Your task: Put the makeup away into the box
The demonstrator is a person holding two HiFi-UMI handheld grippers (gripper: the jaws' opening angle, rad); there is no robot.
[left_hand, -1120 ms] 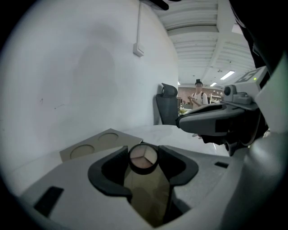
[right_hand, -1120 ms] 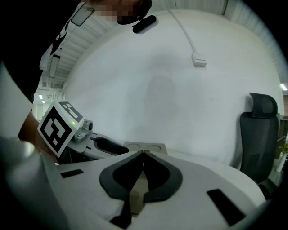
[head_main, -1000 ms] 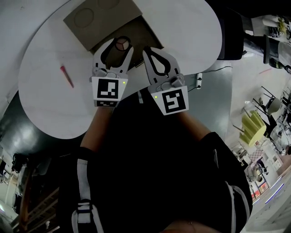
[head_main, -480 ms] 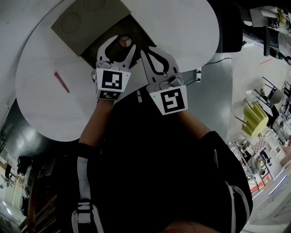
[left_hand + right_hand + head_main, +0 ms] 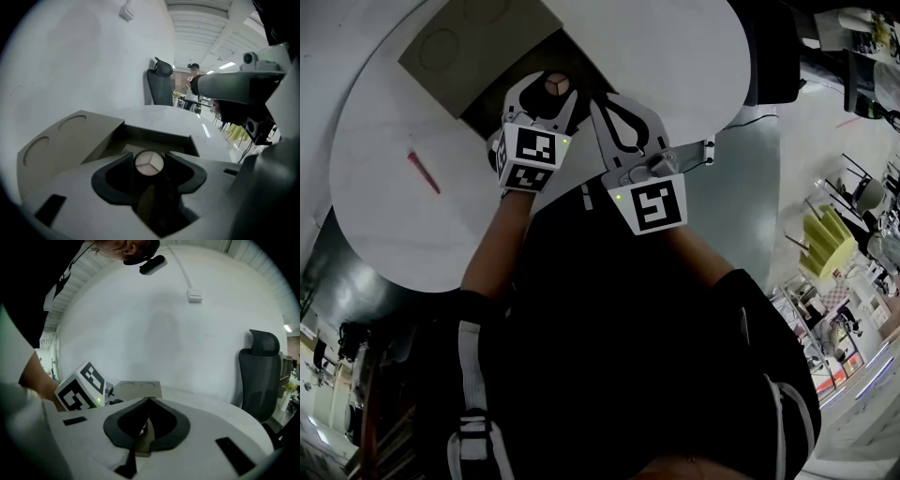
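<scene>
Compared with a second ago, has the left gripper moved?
Yes. The left gripper, holding a makeup pot, moved farther from the red pencil, deeper over the box.

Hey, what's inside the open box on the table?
Only bare box floor shows. The left gripper, holding a round makeup compact at the opening, covers the near part.

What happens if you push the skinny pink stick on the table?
The pink stick looks thin, so it is probably light. It lies flat on the smooth white table, so it would likely slide or roll sideways. It looks straight, so probably stiff.
</scene>
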